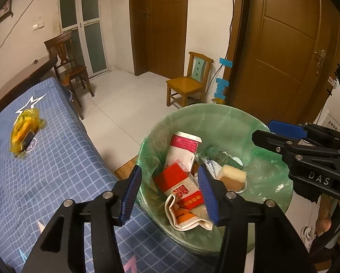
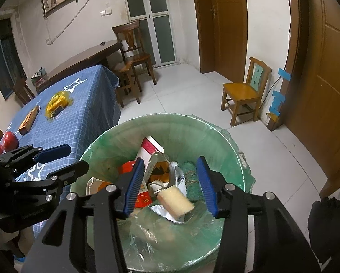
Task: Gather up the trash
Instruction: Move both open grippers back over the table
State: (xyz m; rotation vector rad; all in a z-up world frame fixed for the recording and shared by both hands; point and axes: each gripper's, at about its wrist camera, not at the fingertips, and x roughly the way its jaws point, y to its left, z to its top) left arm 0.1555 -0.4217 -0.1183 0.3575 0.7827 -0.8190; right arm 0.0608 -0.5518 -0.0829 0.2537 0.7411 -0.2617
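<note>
In the left wrist view, the left tongs hang over the bin, which is lined with a green bag and stands just beside the desk. The jaws stand apart with nothing pressed between them. Below them in the bin lie a red box, a white-and-pink carton, crumpled paper and a pale sponge. The right tongs reach in from the right edge over the bin's far side, jaws apart and empty. On the desk's blue checked cloth, well apart from the bin, lies a yellow wrapper. In the right wrist view, the right tongs hover over the same bin, jaws apart, gripping nothing; the sponge lies in the bin below them, on crumpled foil, with a green scourer just beside it. The left tongs enter from the left, jaws apart. On the desk remain the yellow wrapper, a brown box and a red apple.
</note>
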